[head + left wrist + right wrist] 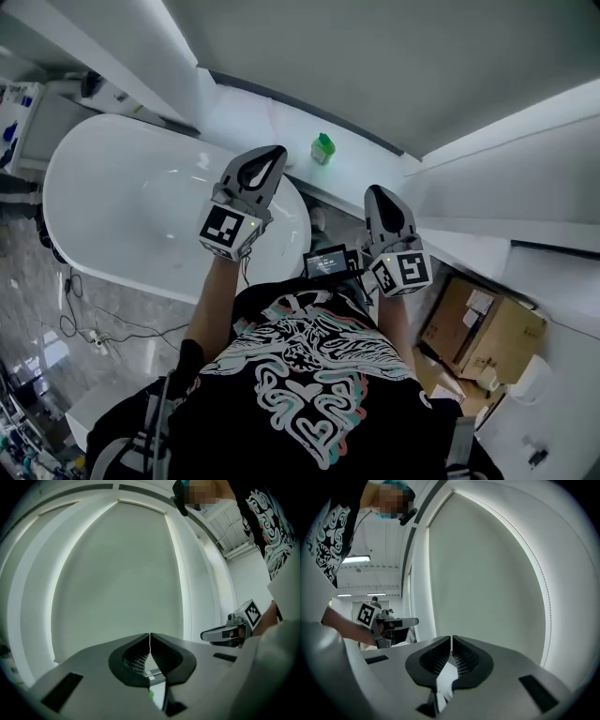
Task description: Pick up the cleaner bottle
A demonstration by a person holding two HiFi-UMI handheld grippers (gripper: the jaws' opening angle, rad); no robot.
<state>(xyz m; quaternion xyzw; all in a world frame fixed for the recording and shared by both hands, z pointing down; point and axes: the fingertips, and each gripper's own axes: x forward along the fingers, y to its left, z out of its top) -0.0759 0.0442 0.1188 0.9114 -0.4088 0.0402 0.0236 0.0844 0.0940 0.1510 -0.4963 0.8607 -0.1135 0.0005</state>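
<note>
The cleaner bottle (322, 148), small and green, stands on the white ledge (281, 131) behind the bathtub, in the head view. My left gripper (276, 153) is held over the tub's far end, just left of the bottle, with its jaws shut and nothing between them. My right gripper (379, 194) hovers to the bottle's right and nearer me, also shut and empty. In the left gripper view my left gripper (149, 635) faces a pale blind, with a sliver of green below its jaws. In the right gripper view my right gripper (452, 638) faces the same blind.
A white bathtub (112, 216) fills the left of the head view. Cardboard boxes (483, 333) stand at the right by the wall. Cables lie on the marble floor (84, 323). A small screen (326, 262) hangs at my chest.
</note>
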